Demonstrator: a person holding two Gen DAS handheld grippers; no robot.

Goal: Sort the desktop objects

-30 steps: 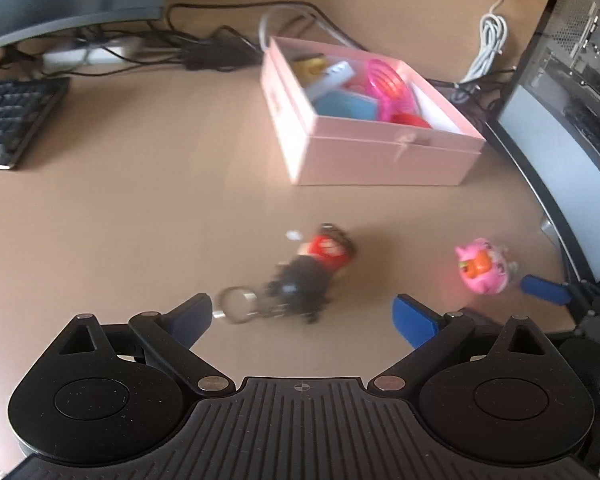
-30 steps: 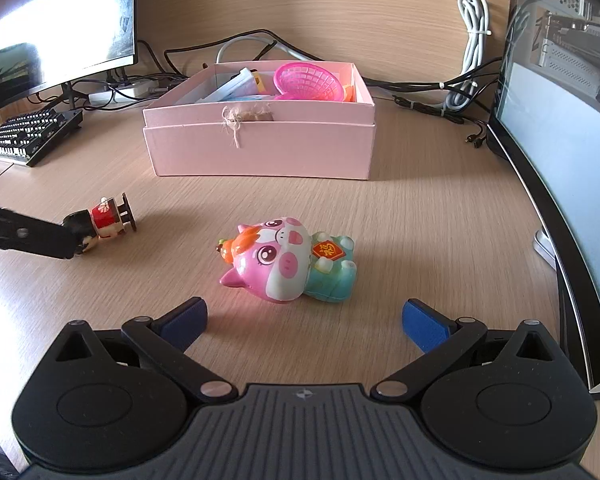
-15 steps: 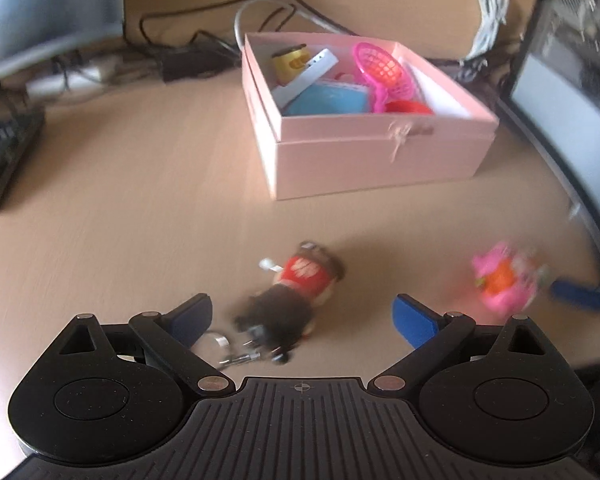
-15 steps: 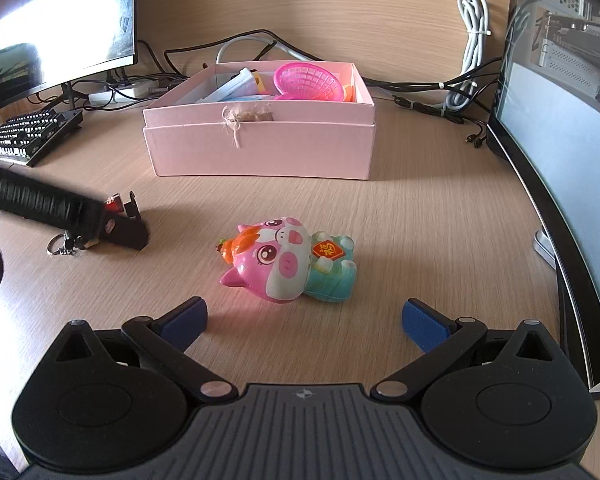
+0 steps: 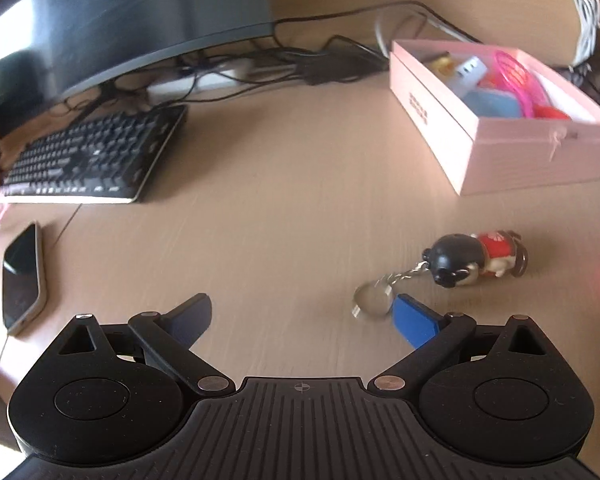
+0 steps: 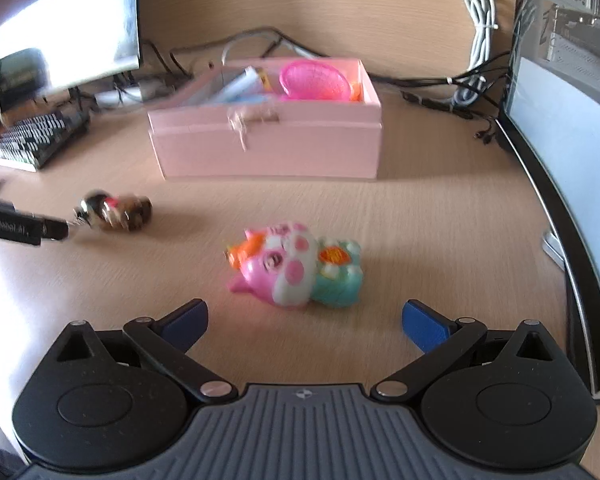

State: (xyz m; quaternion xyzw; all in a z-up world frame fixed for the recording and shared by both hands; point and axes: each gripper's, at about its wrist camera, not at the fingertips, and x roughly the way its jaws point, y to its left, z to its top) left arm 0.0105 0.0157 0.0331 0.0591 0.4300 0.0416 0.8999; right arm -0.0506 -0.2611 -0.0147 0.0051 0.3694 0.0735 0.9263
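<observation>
A small keychain figurine [image 5: 474, 258] with a black head and red body lies on the desk, its metal ring [image 5: 374, 300] just ahead of the right fingertip of my left gripper [image 5: 304, 316]. That gripper is open and holds nothing. The figurine [image 6: 116, 210] sits off to its right. A pink pig toy [image 6: 296, 266] lies on its side just ahead of my right gripper [image 6: 304, 318], which is open and empty. An open pink box [image 6: 268, 144] behind holds a pink basket and other items. The box [image 5: 520, 152] shows at the right in the left wrist view.
A black keyboard [image 5: 92, 160] and a phone [image 5: 22, 276] lie to the left under a monitor [image 5: 120, 20]. Cables run along the back. A second monitor [image 6: 560, 208] borders the right side. A finger [image 6: 24, 229] of my left gripper reaches in from the left.
My left gripper swung left and drew back, so the figurine went from between its fingers to its right. The right gripper shifted only slightly.
</observation>
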